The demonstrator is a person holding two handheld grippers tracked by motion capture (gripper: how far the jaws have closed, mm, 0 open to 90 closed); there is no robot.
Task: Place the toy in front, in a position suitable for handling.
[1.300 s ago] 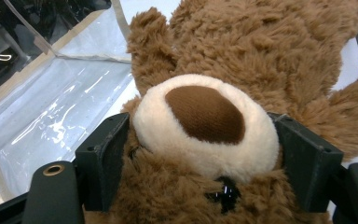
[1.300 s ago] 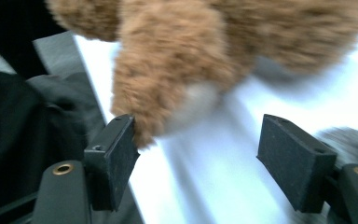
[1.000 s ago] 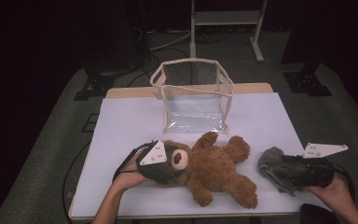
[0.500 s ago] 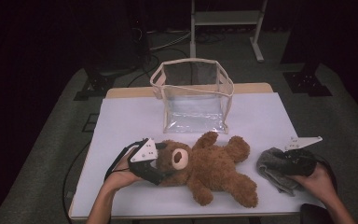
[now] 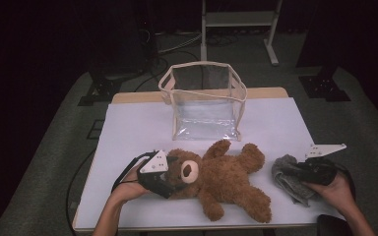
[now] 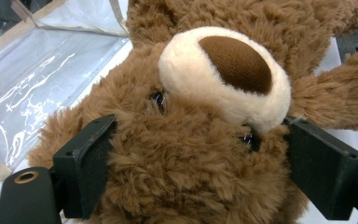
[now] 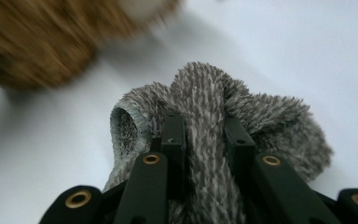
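While my left claw (image 6: 191, 154) straddles the teddy bear's (image 5: 216, 179) head, both jaws press into the fur at either side of the face; these jaws have just been closing a little. Bear lies on its back at the near middle of the bench (image 5: 128, 128), head to the left. My right claw (image 7: 204, 135) has just been closing and pinches a fold of the grey fuzzy cloth (image 7: 214, 98), which lies at the near right, just beside the bear's leg. Clear bag (image 5: 204, 101) stands upright at the far middle, apart from the bear.
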